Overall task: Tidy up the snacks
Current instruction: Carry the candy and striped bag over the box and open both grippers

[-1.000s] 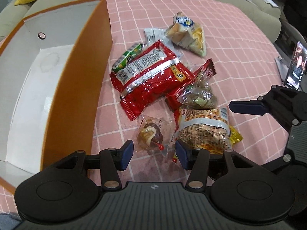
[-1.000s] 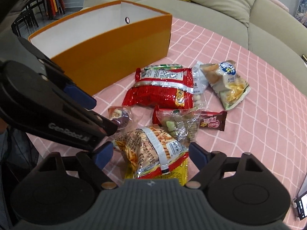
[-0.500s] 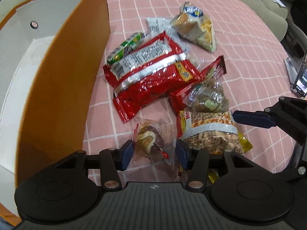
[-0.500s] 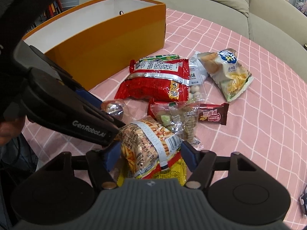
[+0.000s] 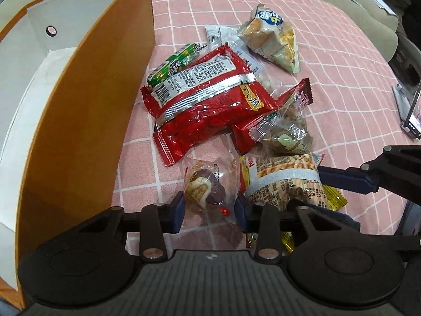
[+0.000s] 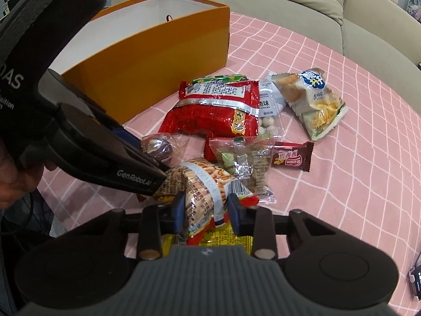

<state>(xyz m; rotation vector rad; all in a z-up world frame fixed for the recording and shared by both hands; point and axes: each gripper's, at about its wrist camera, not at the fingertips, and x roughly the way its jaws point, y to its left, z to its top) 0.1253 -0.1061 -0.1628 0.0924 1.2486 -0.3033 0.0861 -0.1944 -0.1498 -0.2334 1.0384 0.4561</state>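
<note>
Several snack packets lie in a pile on the pink checked tablecloth. My left gripper has its pads closed against a clear packet with a chocolate ball, also seen in the right wrist view. My right gripper is shut on a striped cracker packet that lies on a yellow packet; the cracker packet also shows in the left wrist view. A big red bag, a clear nut packet and a puff snack bag lie beyond.
An orange box with a white inside stands open at the left, close to the pile; it also shows in the right wrist view. A phone on a stand sits at the right. A beige sofa lies behind the table.
Both grippers moved forward and down onto the pile. The left jaws closed around the chocolate ball packet and the right jaws closed on the cracker packet.
</note>
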